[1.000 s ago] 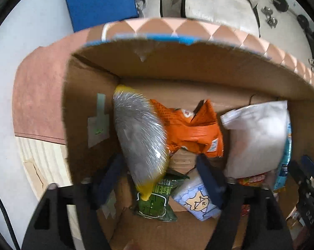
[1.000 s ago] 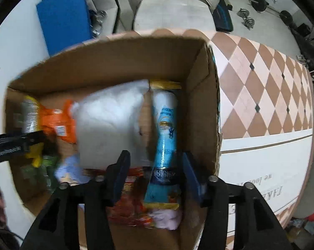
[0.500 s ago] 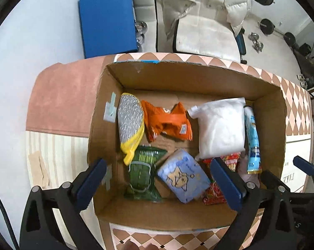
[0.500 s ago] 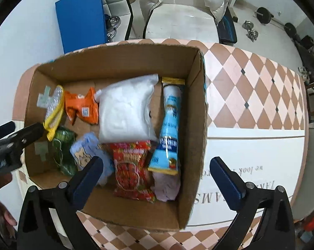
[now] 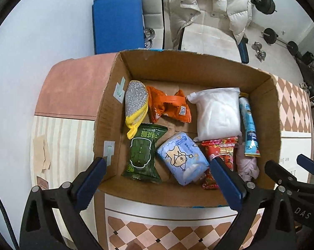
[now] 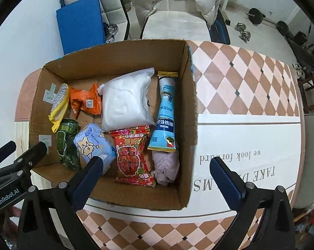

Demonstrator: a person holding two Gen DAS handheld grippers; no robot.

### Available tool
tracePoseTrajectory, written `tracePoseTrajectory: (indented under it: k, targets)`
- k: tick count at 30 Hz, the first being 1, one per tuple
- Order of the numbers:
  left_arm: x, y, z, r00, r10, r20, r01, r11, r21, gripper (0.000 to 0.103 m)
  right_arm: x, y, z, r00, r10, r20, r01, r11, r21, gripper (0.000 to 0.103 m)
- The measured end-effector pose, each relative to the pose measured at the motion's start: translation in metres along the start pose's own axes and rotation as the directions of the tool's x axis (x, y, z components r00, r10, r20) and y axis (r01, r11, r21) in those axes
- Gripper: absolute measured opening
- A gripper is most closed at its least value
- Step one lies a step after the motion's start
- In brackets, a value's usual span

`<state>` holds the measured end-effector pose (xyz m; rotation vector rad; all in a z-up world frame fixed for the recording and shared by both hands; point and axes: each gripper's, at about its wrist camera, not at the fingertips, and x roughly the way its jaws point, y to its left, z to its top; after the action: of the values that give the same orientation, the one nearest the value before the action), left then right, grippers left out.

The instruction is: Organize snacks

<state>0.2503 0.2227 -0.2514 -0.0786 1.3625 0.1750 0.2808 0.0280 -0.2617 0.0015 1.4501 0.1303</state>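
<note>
A: Where's the box?
B: Open cardboard box [image 5: 198,70] sits on the bench [image 6: 250,79], mid-frame in both views. All snacks are inside it.

A: Left gripper?
B: Left gripper [image 5: 157,179] is spread wide, holding nothing. It hangs at the bottom of the left wrist view, over the near edge of the box. One finger [image 5: 90,181] is outside the box's left wall, the other [image 5: 225,181] overlaps the red packet.

A: Right gripper?
B: Right gripper [image 6: 154,179] is also spread wide and empty, at the bottom of its frame. Its left finger [image 6: 88,179] overlaps the near part of the box, its right finger [image 6: 225,179] is over the bench text outside the box's right wall.

A: Contents, left wrist view?
B: Back row: silver-and-yellow pack [image 5: 136,106] against the left wall, orange packet [image 5: 169,108] just beside it, white bag [image 5: 218,114] right of centre, blue tube pack [image 5: 248,123] along the right wall. Front row: green packet [image 5: 144,152], pale blue cartoon packet [image 5: 182,158], red packet [image 5: 219,150], lilac bundle [image 5: 246,162] in the near right corner.

A: Closest to the grippers?
B: The green and pale blue packets lie between the left gripper's fingers, above the tips. In the right wrist view, the red packet [image 6: 131,156] and lilac bundle [image 6: 165,166] lie between its fingers, the blue tube pack [image 6: 165,114] farther up.

A: Contact?
B: None visible. Both grippers are apart from the snacks.
</note>
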Motion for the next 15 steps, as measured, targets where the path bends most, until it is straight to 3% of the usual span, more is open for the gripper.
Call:
tracePoseTrajectory:
  k: [6, 15]
  targets:
    - [-0.056, -0.010, -0.020, 0.994, 0.010, 0.105, -0.012, 1.000, 0.016, 0.102, -0.050, -0.005, -0.022, 0.997, 0.026, 0.077, -0.025, 1.000, -0.007, 0.103]
    - [-0.153, -0.017, -0.062, 0.969, -0.013, 0.247, -0.001, 0.998, 0.056, 0.102, -0.155, -0.012, -0.074, 0.975, 0.060, 0.214, -0.054, 0.998, -0.036, 0.103]
